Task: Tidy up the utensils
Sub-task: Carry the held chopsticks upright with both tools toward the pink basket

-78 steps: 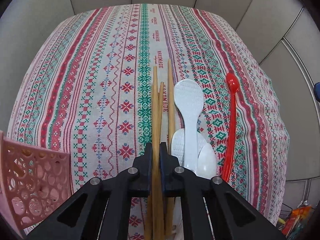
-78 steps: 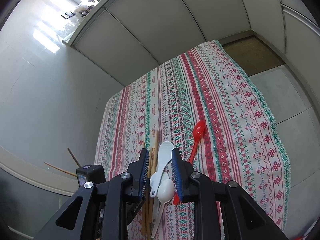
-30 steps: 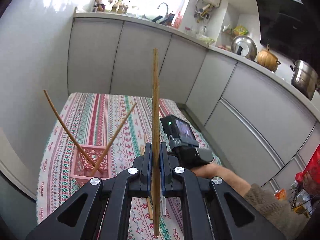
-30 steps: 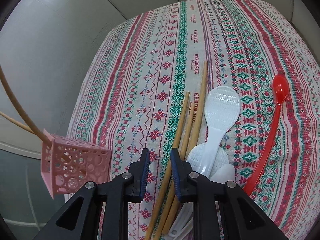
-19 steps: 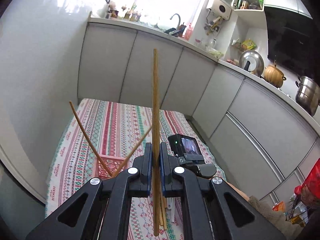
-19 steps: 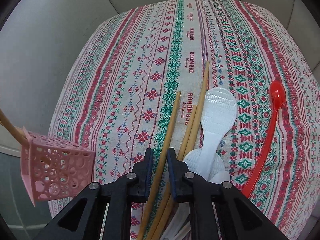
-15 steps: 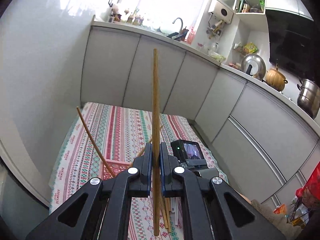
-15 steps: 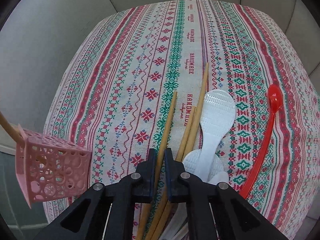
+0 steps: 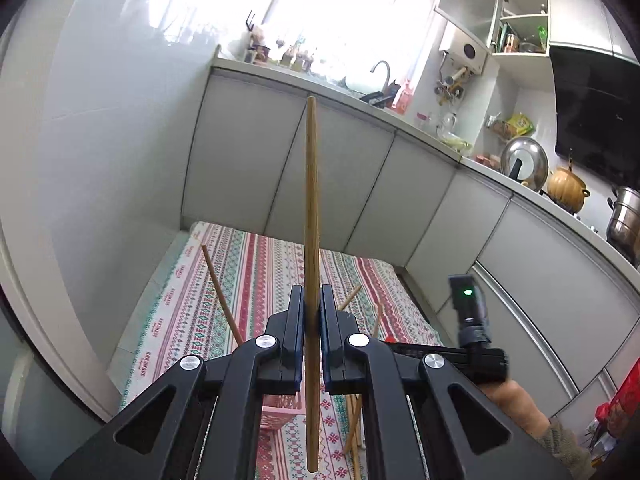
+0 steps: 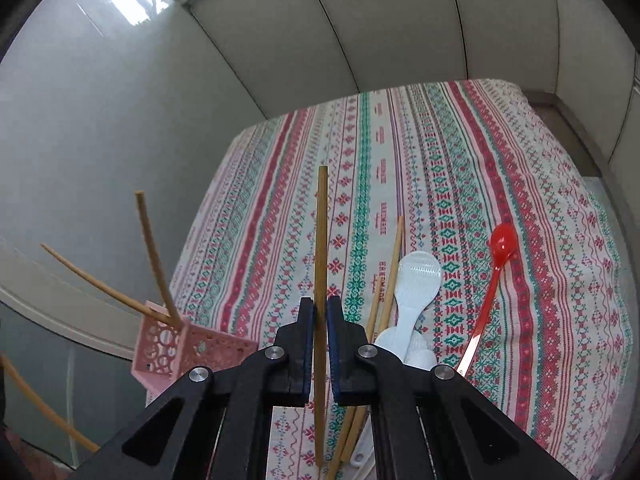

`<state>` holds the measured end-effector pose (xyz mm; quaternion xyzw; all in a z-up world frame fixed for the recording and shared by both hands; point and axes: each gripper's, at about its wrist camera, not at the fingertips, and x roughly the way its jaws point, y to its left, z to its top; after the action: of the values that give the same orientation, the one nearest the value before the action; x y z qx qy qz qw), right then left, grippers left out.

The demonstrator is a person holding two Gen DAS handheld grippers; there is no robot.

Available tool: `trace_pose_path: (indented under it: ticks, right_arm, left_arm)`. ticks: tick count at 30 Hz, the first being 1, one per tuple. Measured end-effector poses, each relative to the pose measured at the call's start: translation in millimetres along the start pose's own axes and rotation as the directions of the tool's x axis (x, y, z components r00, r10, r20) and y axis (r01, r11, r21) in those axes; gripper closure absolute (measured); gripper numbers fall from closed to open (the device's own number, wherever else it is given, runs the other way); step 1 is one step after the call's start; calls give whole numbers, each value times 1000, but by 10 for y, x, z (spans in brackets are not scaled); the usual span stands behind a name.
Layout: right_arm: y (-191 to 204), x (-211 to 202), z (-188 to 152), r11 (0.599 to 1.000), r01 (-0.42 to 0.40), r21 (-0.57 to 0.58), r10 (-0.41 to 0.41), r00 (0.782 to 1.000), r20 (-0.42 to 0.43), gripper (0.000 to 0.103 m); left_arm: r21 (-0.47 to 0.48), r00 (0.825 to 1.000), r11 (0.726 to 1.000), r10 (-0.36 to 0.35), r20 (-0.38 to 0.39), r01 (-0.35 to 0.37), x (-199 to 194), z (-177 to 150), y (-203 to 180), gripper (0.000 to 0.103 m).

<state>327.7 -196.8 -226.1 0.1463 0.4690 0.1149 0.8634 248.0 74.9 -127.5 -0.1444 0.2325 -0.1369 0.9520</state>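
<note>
Wooden chopstick (image 10: 321, 248), slender, pale tan, stood clamped in right gripper (image 10: 321, 322), lifted clear of striped tablecloth (image 10: 440, 168) since a second before. Left gripper (image 9: 311, 312) pinched another chopstick (image 9: 311, 200) upright. Pink basket (image 10: 168, 344) held two more.

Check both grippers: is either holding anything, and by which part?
The left gripper and the right gripper are each shut on one wooden chopstick, pinched low on its shaft, most length beyond the pads.

a home kitchen: sink faucet (image 9: 382, 74) under a window, pots (image 9: 568, 194) on the counter, grey cabinets (image 9: 332, 176).
</note>
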Motion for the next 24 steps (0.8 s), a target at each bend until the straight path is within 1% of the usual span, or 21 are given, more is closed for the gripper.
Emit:
trace_pose_path:
  ticks: [2, 4, 6, 10, 17, 24]
  right_arm:
    - [31, -145, 7, 1000, 2, -17, -2, 999, 36, 97]
    - [55, -274, 29, 999, 14, -32, -11, 998, 67, 97]
    - [79, -377, 35, 999, 19, -46, -15, 995, 94, 97]
    - [112, -538, 65, 998, 34, -61, -25, 990, 142, 97]
    - [151, -769, 77, 996, 50, -74, -35, 979, 199, 97]
    - [186, -1014, 118, 995, 53, -82, -29, 965, 261, 97]
  left_arm:
    - [-17, 1000, 1000, 1, 3, -1, 13, 9, 36, 96]
    - [-14, 1000, 1000, 11, 9, -11, 22, -3, 31, 96]
    - [-12, 1000, 1000, 25, 17, -25, 30, 0, 54, 96]
    - [-39, 999, 999, 30, 32, -28, 24, 26, 108, 96]
    - [-50, 997, 998, 41, 60, -38, 14, 48, 138, 96]
    - [-38, 995, 998, 50, 89, -47, 42, 35, 115, 96]
